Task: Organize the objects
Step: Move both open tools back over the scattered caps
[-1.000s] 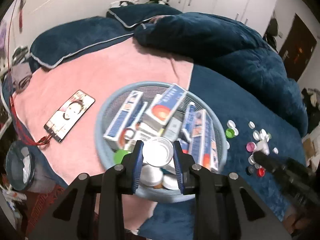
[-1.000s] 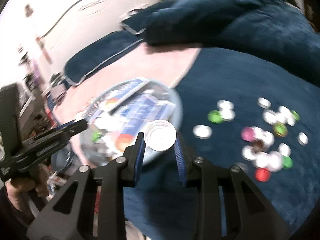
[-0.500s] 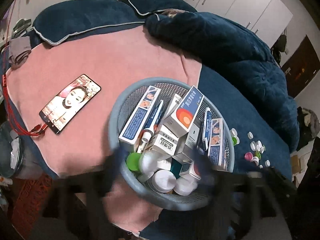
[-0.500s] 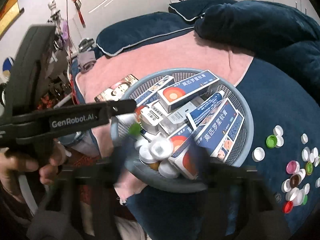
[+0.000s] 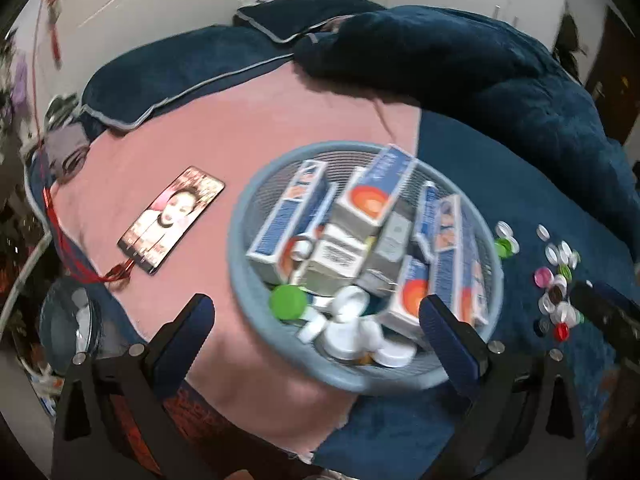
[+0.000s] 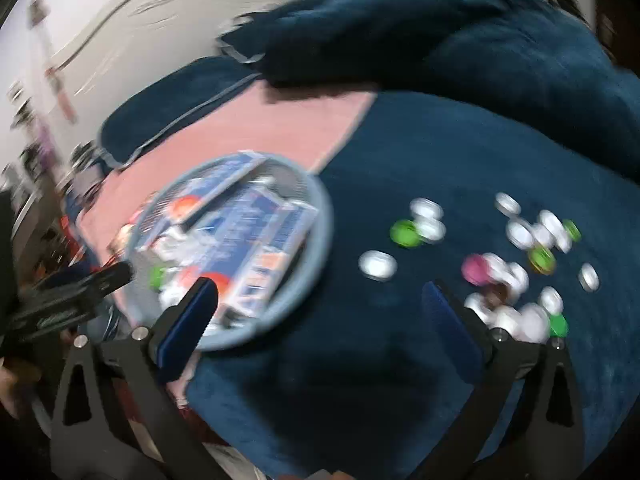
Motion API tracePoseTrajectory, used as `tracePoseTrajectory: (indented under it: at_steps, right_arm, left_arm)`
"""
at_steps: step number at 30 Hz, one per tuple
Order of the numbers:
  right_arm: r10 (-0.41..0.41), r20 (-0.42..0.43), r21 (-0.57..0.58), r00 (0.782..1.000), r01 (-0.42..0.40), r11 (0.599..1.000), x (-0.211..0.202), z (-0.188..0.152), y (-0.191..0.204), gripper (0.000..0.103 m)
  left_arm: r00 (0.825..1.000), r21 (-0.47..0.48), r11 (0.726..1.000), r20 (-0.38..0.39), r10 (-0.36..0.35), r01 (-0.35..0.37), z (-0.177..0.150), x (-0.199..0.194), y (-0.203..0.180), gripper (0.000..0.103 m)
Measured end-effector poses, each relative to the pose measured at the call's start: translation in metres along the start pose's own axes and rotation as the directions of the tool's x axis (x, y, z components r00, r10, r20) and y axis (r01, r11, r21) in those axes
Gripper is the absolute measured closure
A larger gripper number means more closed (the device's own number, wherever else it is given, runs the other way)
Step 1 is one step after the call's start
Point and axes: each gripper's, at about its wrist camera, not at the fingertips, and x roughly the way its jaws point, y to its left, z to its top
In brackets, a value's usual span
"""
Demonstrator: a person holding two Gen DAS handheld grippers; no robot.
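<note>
Two black grippers with blue pads are spreading their jaws at once, and neither has anything between its pads.

At the left of the left wrist view, a smartphone with a lit screen [image 5: 172,219] lies flat on the pink blanket [image 5: 256,128], tethered by a red cord [image 5: 72,256]. It sits well apart from the work, but a careless sweep of the left gripper [image 5: 316,320] toward that side could snag the cord and drag the phone.

In the middle, the round pale-blue mesh basket [image 5: 240,248] is crammed with blue-and-white medicine boxes [image 5: 296,212] standing on end, and white bottle caps [image 5: 348,328] with one green cap [image 5: 288,301] are heaped at its near rim. The left gripper hangs released right over that heap. I reckon the pile is loose; another cap let fall there could roll over the rim, and a nudge to the leaning boxes could tip them out onto the soft bedding.

Further right, in the right wrist view, the released right gripper [image 6: 320,304] hovers over the dark blue plush blanket [image 6: 440,152], between basket and scattered caps. The loose white, green and pink bottle caps [image 6: 516,264] crowd the right of the frame. They lie close together, so closing on one may flick its neighbours away, and the deep pile could let a cap tilt and slip from the pads.
</note>
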Motion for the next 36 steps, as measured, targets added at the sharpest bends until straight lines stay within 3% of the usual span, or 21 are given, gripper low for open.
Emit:
tracePoseTrajectory:
  at_steps: [5,20,30,36]
  right_arm:
    - [-0.037,-0.011,0.118,0.999,0.039,0.992,-0.012,-0.008,-0.043,0.0]
    - [-0.122,0.0,0.281,0.993,0.117,0.953,-0.047,-0.034,-0.132,0.0]
    - [-0.198,-0.068,0.434,0.978,0.208,0.877,-0.055,-0.066,-0.205,0.0]
    - [-0.195,-0.109,0.456,0.975,0.223,0.862,-0.048,-0.081,-0.223,0.0]
  left_arm:
    - [1.0,0.063,0.998,0.013,-0.028,0.027,0.0,-0.009,-0.032,0.001]
    - [0.991,0.226,0.966,0.007,-0.132,0.127,-0.008,-0.017,-0.141,0.001]
    - [0.969,0.355,0.903,-0.13,-0.208,0.241,-0.043,0.024,-0.239,0.001]
    - [0.958,0.354,0.899,-0.218,-0.189,0.258,-0.061,0.069,-0.27,0.007]
